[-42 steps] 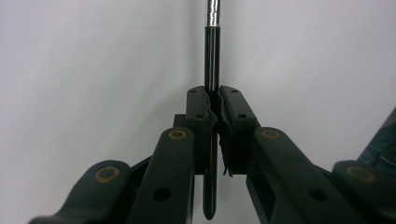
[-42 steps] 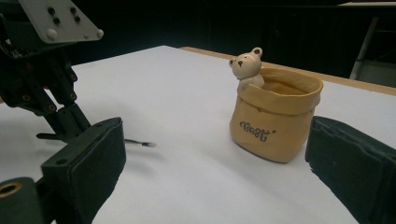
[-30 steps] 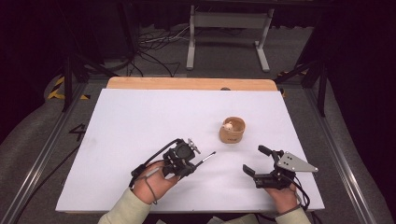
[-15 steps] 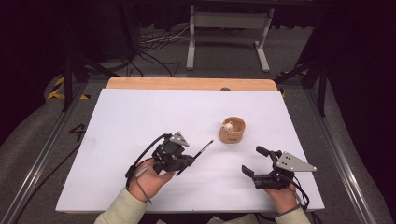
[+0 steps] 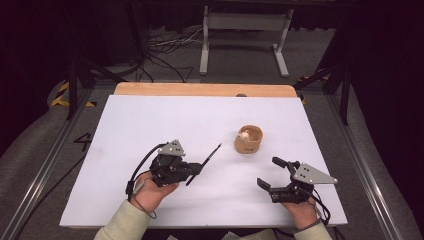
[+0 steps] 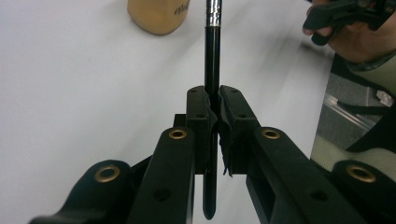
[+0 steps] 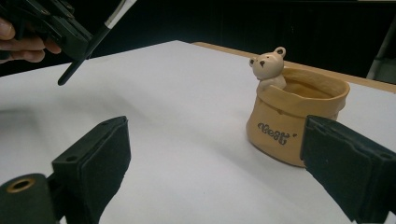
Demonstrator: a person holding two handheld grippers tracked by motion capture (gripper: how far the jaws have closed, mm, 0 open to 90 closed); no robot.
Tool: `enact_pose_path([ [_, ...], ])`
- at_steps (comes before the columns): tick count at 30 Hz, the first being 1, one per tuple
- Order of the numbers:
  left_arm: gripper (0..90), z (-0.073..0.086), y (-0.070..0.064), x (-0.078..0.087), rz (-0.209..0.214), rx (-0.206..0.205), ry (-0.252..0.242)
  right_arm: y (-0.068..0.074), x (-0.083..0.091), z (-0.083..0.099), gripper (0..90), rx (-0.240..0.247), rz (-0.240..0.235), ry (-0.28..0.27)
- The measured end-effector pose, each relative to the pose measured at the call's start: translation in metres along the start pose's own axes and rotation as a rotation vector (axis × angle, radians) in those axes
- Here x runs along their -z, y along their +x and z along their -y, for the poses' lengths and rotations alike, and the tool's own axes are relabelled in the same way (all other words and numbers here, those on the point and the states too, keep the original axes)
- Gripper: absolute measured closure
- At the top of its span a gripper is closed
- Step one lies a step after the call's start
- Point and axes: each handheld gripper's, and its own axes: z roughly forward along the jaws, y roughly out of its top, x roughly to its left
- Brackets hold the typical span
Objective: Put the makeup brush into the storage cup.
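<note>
My left gripper (image 5: 196,169) (image 6: 212,100) is shut on a thin black brush (image 5: 205,163) (image 6: 211,56) with a silver ferrule, held off the white table and slanting up and right toward the cup. A tan sack-shaped cup (image 5: 248,139) (image 7: 299,119) with a small bear figure (image 7: 267,69) on its rim stands right of centre; its top (image 6: 159,14) shows ahead of the left jaws. My right gripper (image 5: 270,173) (image 7: 224,165) is open near the front right edge, nothing between its pads, with the cup ahead to its right. The brush (image 7: 93,39) appears at upper left there.
The white table top (image 5: 150,125) has a bare wooden strip (image 5: 200,90) along its far edge. Metal rails (image 5: 45,165) run down both sides. Beyond the table are cables (image 5: 165,50) on a grey floor and a white stand (image 5: 242,22).
The left gripper has lifted and turned with the brush, moving slightly left and toward the table's front. The right gripper has stayed put, open.
</note>
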Motion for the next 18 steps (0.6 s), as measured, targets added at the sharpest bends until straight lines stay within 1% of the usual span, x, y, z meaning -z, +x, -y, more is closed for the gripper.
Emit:
enact_pose_path([
  [3, 83.3, 0.001, 0.000, 0.001, -0.003, -0.006, -0.012, 0.000, 0.000, 0.000, 9.2, -0.002, -0.004, -0.004],
  [6, 83.3, 0.005, 0.000, 0.003, 0.011, -0.002, -0.051, 0.000, 0.001, -0.001, 9.2, -0.004, -0.006, -0.004],
  [7, 83.3, 0.006, 0.001, 0.003, 0.013, -0.006, -0.063, 0.000, 0.001, -0.001, 9.2, -0.003, -0.007, -0.005],
  [8, 83.3, 0.010, 0.001, 0.004, 0.011, -0.019, -0.099, 0.000, 0.001, -0.002, 9.2, -0.001, -0.008, -0.006],
  [9, 83.3, 0.010, 0.001, 0.004, 0.011, -0.019, -0.099, 0.000, 0.001, -0.002, 9.2, -0.001, -0.008, -0.006],
  [12, 83.3, 0.014, 0.002, 0.006, 0.011, -0.040, -0.157, 0.001, 0.000, -0.003, 9.2, 0.001, -0.013, -0.005],
  [13, 83.3, 0.014, 0.002, 0.006, 0.011, -0.040, -0.157, 0.001, 0.000, -0.003, 9.2, 0.001, -0.013, -0.005],
  [14, 83.3, 0.016, 0.003, 0.006, 0.013, -0.056, -0.175, 0.001, 0.000, -0.003, 9.2, 0.001, -0.012, -0.004],
  [16, 83.2, 0.019, 0.004, 0.006, 0.017, -0.072, -0.207, 0.001, -0.001, -0.004, 9.2, 0.004, -0.016, -0.003],
  [18, 83.2, 0.022, 0.005, 0.005, 0.020, -0.079, -0.242, 0.001, -0.001, -0.005, 9.2, 0.006, -0.019, -0.002],
])
